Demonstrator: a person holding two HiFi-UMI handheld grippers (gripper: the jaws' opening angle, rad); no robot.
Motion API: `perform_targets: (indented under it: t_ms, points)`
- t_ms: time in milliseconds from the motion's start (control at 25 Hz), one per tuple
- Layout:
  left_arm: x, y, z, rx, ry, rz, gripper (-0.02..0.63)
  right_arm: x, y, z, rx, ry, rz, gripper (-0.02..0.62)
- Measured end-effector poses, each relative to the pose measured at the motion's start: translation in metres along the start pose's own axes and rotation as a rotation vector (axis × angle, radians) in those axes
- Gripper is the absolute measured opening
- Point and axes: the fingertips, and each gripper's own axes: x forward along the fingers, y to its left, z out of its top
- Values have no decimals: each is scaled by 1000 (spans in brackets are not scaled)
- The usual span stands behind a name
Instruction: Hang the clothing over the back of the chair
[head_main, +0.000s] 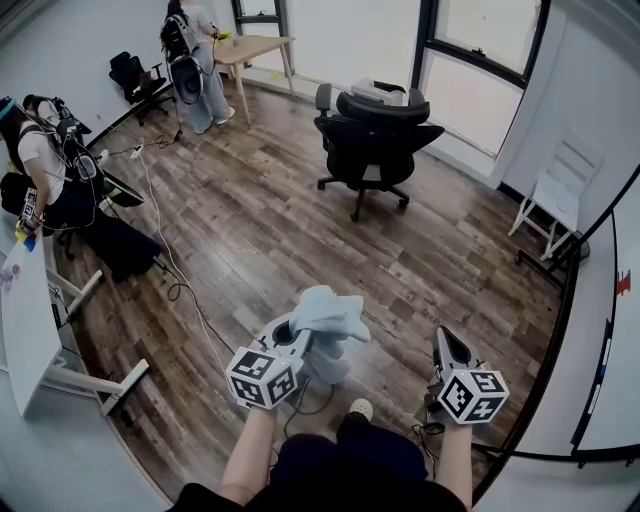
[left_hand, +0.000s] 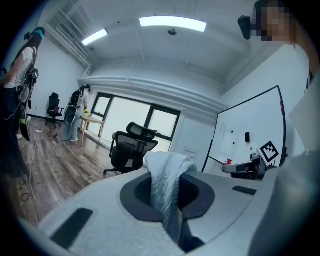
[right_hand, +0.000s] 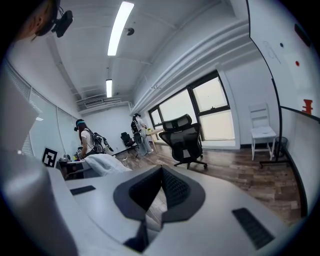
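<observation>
A pale blue-white piece of clothing (head_main: 330, 312) hangs bunched from my left gripper (head_main: 300, 336), whose jaws are shut on it. In the left gripper view the cloth (left_hand: 165, 165) runs up between the pads of the left gripper (left_hand: 169, 186). My right gripper (head_main: 444, 342) is held beside it at the right, shut with nothing in it; its pads meet at the tip (right_hand: 162, 169). The black office chair (head_main: 372, 135) stands well ahead on the wood floor, its back towards me. It also shows in both gripper views (left_hand: 131, 150) (right_hand: 185, 140).
A white chair (head_main: 558, 195) stands by the right wall, beside a whiteboard partition (head_main: 610, 330). A white desk (head_main: 25, 320) and a seated person (head_main: 50, 170) are at the left. Another person (head_main: 195, 60) stands by a wooden table (head_main: 252, 45). A cable (head_main: 175, 270) lies across the floor.
</observation>
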Motion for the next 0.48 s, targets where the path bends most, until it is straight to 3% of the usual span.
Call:
perform_targets:
  t_ms: [480]
  points:
    - [74,2,12,12,-32,28,17,53,-53,30,-23,-4,49,0]
